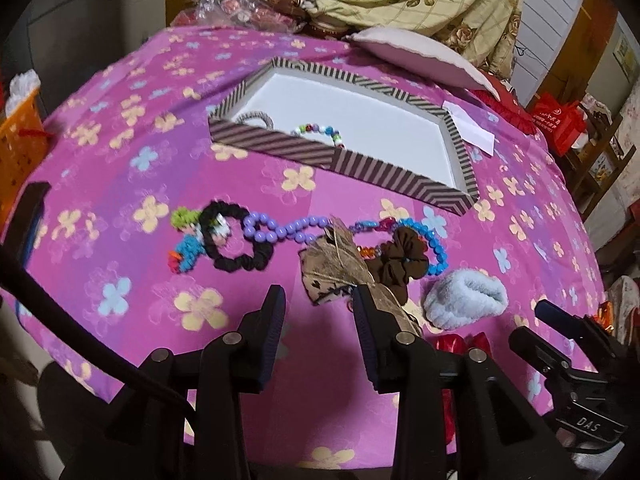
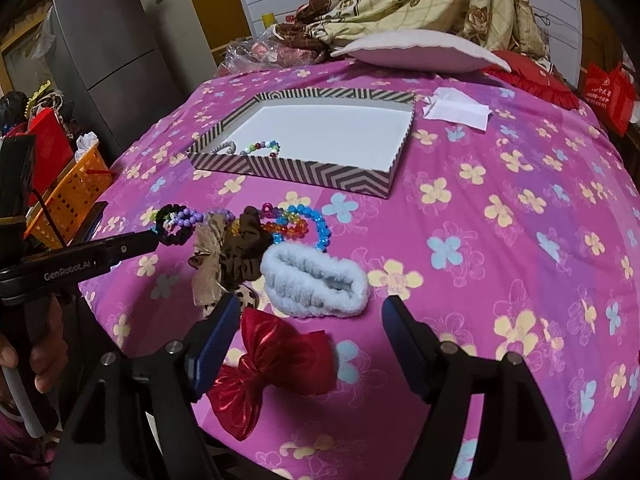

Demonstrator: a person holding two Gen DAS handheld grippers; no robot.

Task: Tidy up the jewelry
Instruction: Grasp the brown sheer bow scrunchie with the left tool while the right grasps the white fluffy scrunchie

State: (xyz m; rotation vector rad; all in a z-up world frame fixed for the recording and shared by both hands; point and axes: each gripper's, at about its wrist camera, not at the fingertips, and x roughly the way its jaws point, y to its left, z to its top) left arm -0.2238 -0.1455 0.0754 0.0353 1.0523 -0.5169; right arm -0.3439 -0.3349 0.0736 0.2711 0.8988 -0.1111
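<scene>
Already the striped tray (image 2: 304,176) holds a beaded bracelet (image 2: 262,147) and grey hair tie (image 2: 226,147); both tongs (image 1: 318,312) (image 2: 310,328) gape empty.

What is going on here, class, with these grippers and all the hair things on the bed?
A person holds a gripper in each hand, sorting jewelry into the striped box. Two pieces already lie in it: a grey band and a multicoloured bracelet. The rest is still piled on the pink sheet. The left gripper is open near the beige bow; the right gripper is open over the red bow and fluffy band. Neither holds anything.
</scene>
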